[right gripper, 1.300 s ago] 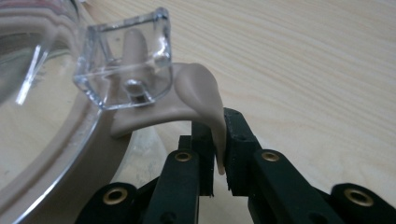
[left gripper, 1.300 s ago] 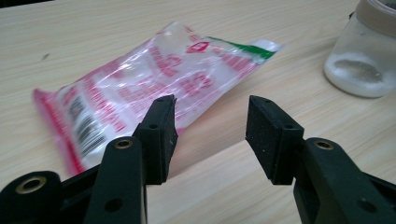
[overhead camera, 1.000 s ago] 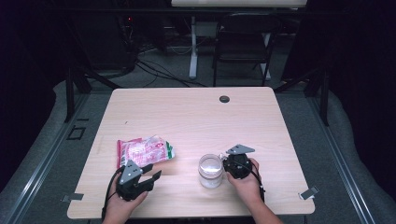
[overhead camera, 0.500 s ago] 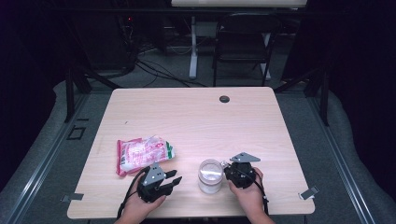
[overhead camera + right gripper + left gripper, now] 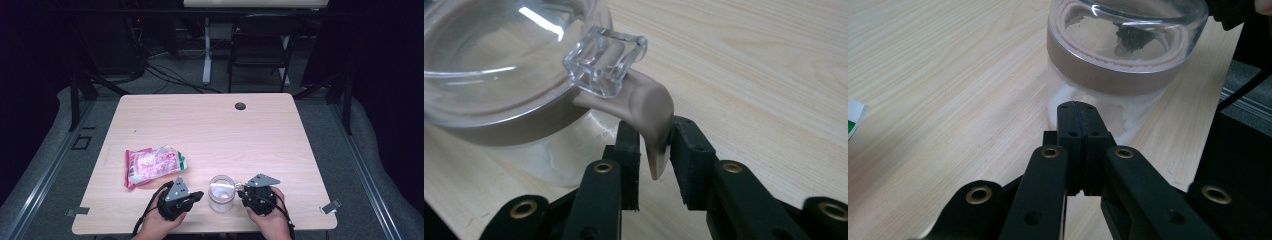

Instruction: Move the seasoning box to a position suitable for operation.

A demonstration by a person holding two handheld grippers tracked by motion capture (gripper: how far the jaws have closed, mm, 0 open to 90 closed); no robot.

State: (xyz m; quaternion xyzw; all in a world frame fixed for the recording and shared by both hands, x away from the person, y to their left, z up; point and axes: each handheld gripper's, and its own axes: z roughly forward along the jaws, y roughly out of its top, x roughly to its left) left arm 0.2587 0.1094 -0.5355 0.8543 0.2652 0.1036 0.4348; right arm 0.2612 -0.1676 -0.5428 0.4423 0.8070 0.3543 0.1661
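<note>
Right gripper view: the right gripper (image 5: 654,165) has its jaws on either side of the tan latch tab (image 5: 651,117) of a clear jar (image 5: 494,75), and they have just been opening. The far pad touches the tab, the near pad stands just apart, so the tab sits between them and is no longer pinched. A clear plastic clasp (image 5: 605,60) tops the tab where it joins the lid's tan band.

Left gripper view: the left gripper (image 5: 1079,125) has its pads pressed together on nothing, having just closed, its tips just short of the jar's lower wall (image 5: 1128,117), which holds a white powdery fill.

High view: the jar (image 5: 221,192) stands upright near the table's (image 5: 210,125) near edge, between the left gripper (image 5: 196,196) and the right gripper (image 5: 241,192). Its long axis is vertical, and the tab juts from its right side straight at the right gripper. That makes the right hand the nearer one to the latch, and the coming move likely turns on lifting the tab upward while the left steadies the jar.

A red and white snack packet (image 5: 152,165) lies flat to the left and slightly farther off, its printing too small to read. No label shows on the jar.
</note>
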